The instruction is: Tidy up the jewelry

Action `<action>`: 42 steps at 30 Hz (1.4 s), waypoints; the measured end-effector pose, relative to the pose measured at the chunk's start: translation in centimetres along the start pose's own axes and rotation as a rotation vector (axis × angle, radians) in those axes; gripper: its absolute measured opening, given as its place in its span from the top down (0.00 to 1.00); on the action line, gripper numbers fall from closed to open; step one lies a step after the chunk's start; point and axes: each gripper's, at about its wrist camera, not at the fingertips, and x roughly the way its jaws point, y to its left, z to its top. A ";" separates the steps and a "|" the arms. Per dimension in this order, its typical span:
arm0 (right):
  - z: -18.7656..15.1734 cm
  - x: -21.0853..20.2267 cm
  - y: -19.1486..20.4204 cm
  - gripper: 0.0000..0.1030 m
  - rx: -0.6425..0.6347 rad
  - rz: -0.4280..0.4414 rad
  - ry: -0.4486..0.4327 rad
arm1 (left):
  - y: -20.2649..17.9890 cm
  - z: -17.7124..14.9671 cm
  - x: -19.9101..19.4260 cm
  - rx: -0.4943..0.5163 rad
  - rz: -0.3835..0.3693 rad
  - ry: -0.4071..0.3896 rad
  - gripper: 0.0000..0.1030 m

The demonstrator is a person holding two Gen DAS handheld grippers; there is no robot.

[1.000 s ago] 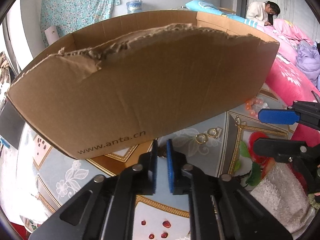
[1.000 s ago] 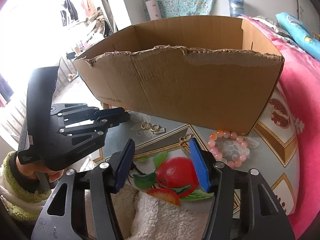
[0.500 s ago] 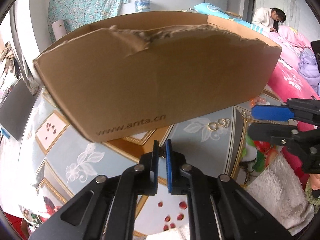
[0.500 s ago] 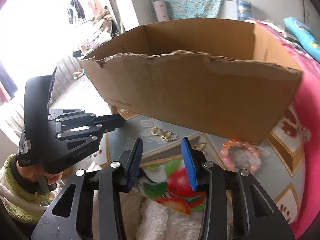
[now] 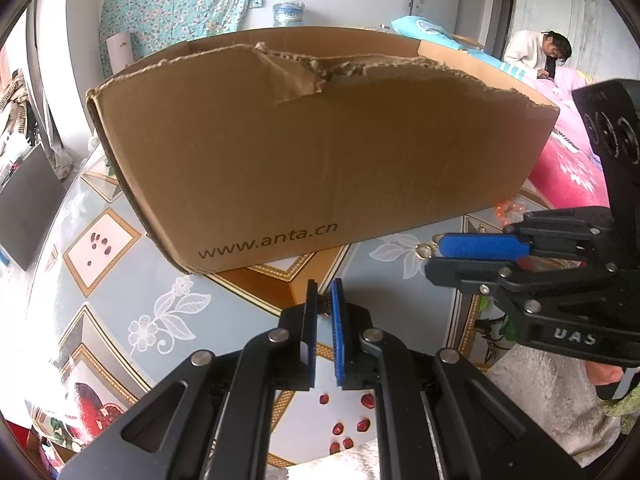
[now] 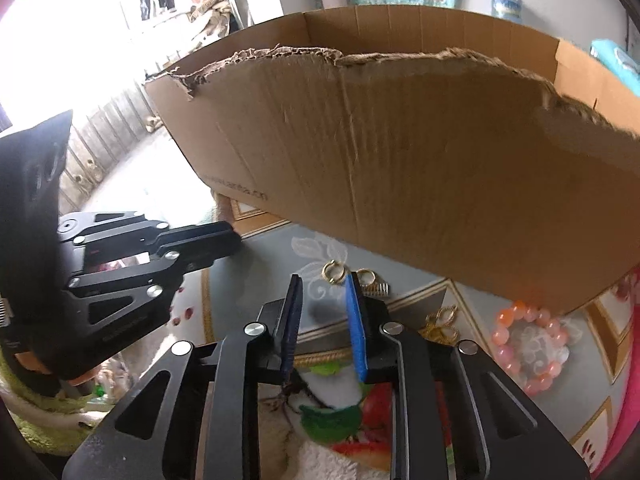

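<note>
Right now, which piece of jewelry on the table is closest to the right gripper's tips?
The gold ring, lying just beyond the right gripper. The gold chain sits further right, and the pink bead bracelet further still, by the box.

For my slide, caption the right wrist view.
Right gripper, jaws just closing with nothing between, nears gold rings before a torn cardboard box.

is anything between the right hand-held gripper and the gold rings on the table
Nothing visible is. The right hand-held gripper, whose jaws have just been closing with nothing between them, points at the gold rings over bare tablecloth. The cardboard box stands behind them.
</note>
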 end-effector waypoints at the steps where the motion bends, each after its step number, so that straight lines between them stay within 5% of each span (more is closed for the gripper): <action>1: 0.1 0.0 0.1 0.82 -0.006 -0.008 -0.001 | 0.1 0.0 0.0 -0.002 -0.004 -0.001 0.94; 9: 0.4 0.7 1.2 0.89 -0.097 -0.086 -0.014 | 0.1 -0.1 0.0 -0.001 -0.011 -0.009 0.94; 42: 0.1 -2.7 -0.5 0.92 0.022 -0.040 -0.057 | -0.9 1.1 -0.1 0.001 0.085 0.054 0.94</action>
